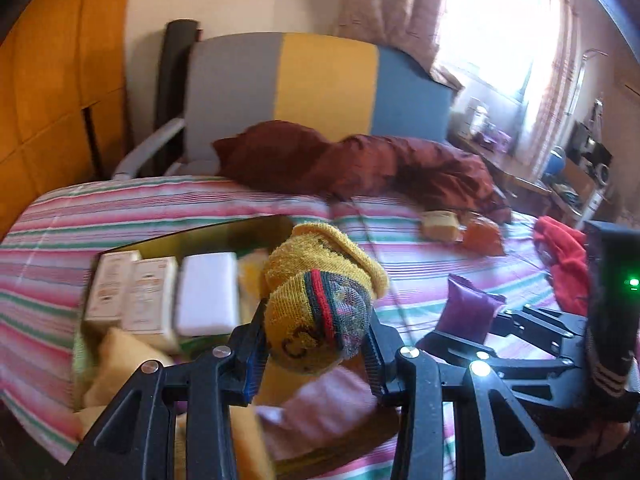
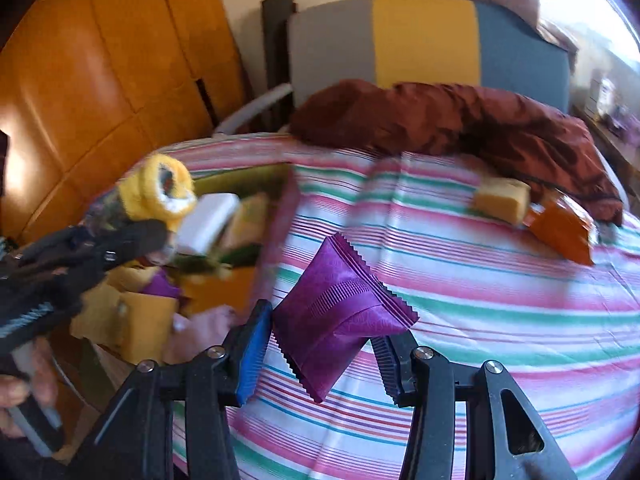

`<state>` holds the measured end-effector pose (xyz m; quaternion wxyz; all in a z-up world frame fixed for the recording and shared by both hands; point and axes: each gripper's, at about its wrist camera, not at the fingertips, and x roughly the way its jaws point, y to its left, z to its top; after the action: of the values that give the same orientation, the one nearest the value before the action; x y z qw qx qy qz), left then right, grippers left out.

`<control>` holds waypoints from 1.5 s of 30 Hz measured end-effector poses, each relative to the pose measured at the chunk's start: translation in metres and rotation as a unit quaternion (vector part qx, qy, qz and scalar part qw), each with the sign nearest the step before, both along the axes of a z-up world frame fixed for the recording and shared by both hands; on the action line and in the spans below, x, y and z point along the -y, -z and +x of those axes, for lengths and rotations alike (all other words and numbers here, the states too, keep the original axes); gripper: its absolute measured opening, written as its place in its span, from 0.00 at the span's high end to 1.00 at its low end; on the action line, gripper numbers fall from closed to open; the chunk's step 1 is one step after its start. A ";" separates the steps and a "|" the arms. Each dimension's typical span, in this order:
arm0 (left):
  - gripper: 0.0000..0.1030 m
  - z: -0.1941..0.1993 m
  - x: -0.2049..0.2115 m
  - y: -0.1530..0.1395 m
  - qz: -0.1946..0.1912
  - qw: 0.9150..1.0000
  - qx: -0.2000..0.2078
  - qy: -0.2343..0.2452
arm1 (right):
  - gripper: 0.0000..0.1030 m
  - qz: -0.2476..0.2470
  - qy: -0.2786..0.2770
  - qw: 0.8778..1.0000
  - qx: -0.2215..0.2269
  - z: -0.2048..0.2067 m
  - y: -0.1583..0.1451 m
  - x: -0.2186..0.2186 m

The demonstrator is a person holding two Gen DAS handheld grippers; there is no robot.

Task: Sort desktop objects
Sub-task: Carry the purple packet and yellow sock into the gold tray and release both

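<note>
Left gripper [image 1: 316, 354] fingers clamp a rolled yellow knit sock [image 1: 320, 300] above the olive open box [image 1: 192, 236]. Right gripper [image 2: 320, 352] fingers pinch a purple foil sachet [image 2: 340, 312] over the striped bed [image 2: 480, 280]. Only the right view shows the person's hand [image 2: 20, 392] at 8 o'clock. Box contents blurred.

My left gripper [image 1: 316, 346] pinches a rolled sock [image 1: 320, 300] — mustard yellow with a red, green and grey band. My right gripper [image 2: 324, 354], one pad blue, grips a purple sachet [image 2: 340, 312] over the bedsheet [image 2: 480, 320] — pink, green and white stripes.
</note>
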<state>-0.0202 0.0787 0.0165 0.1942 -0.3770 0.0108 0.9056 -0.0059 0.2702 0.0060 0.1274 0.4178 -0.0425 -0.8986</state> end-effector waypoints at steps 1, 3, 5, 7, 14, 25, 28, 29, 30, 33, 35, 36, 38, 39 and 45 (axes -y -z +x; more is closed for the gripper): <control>0.60 -0.002 0.003 0.001 0.000 1.000 0.001 -0.004 | 0.52 -0.002 -0.005 1.000 -0.001 -0.001 0.000 0.007; 0.60 -0.004 0.016 0.005 -0.001 1.000 0.004 -0.020 | 0.52 -0.004 -0.019 1.000 -0.003 -0.002 -0.001 0.025; 0.60 -0.005 0.025 0.008 0.001 0.999 0.007 -0.031 | 0.52 -0.006 -0.029 1.000 -0.003 -0.003 -0.001 0.036; 0.60 -0.007 0.034 0.012 -0.001 0.999 0.010 -0.041 | 0.52 -0.004 -0.038 0.999 -0.001 -0.005 0.002 0.049; 0.59 -0.010 0.057 0.020 -0.005 0.997 0.014 -0.074 | 0.52 0.002 -0.050 0.999 -0.010 -0.014 -0.001 0.072; 0.56 -0.014 0.074 0.030 -0.023 0.994 0.022 -0.104 | 0.51 0.007 -0.063 0.998 -0.006 -0.035 0.004 0.099; 0.55 -0.015 0.078 0.033 -0.023 0.993 0.027 -0.111 | 0.51 -0.002 -0.062 0.998 0.002 -0.040 0.009 0.101; 0.55 -0.015 0.079 0.033 -0.024 0.993 0.027 -0.113 | 0.51 -0.004 -0.061 0.998 0.004 -0.042 0.010 0.102; 0.51 -0.014 0.080 0.033 -0.024 0.993 0.026 -0.115 | 0.50 -0.008 -0.060 0.998 0.007 -0.043 0.012 0.102; 0.47 -0.014 0.082 0.032 -0.025 0.992 0.021 -0.120 | 0.48 -0.011 -0.058 0.998 0.009 -0.044 0.014 0.100; 0.44 -0.014 0.082 0.031 -0.026 0.992 0.020 -0.122 | 0.48 -0.011 -0.058 0.998 0.010 -0.043 0.014 0.099; 0.43 -0.014 0.083 0.030 -0.024 0.992 0.020 -0.123 | 0.48 -0.011 -0.056 0.998 0.009 -0.042 0.013 0.096; 0.43 -0.014 0.083 0.029 -0.021 0.992 0.021 -0.124 | 0.48 -0.012 -0.052 0.999 0.008 -0.040 0.012 0.092; 0.42 -0.014 0.082 0.028 -0.021 0.992 0.020 -0.124 | 0.46 -0.013 -0.049 0.999 0.007 -0.038 0.011 0.088; 0.41 -0.011 0.075 0.018 -0.020 0.993 0.011 -0.115 | 0.42 -0.020 -0.024 1.000 0.001 -0.030 0.006 0.065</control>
<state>-0.0308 0.0036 -0.0020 0.0810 -0.3890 -0.0169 0.9175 -0.0362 0.2050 0.0001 0.1568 0.4166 -0.0505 -0.8940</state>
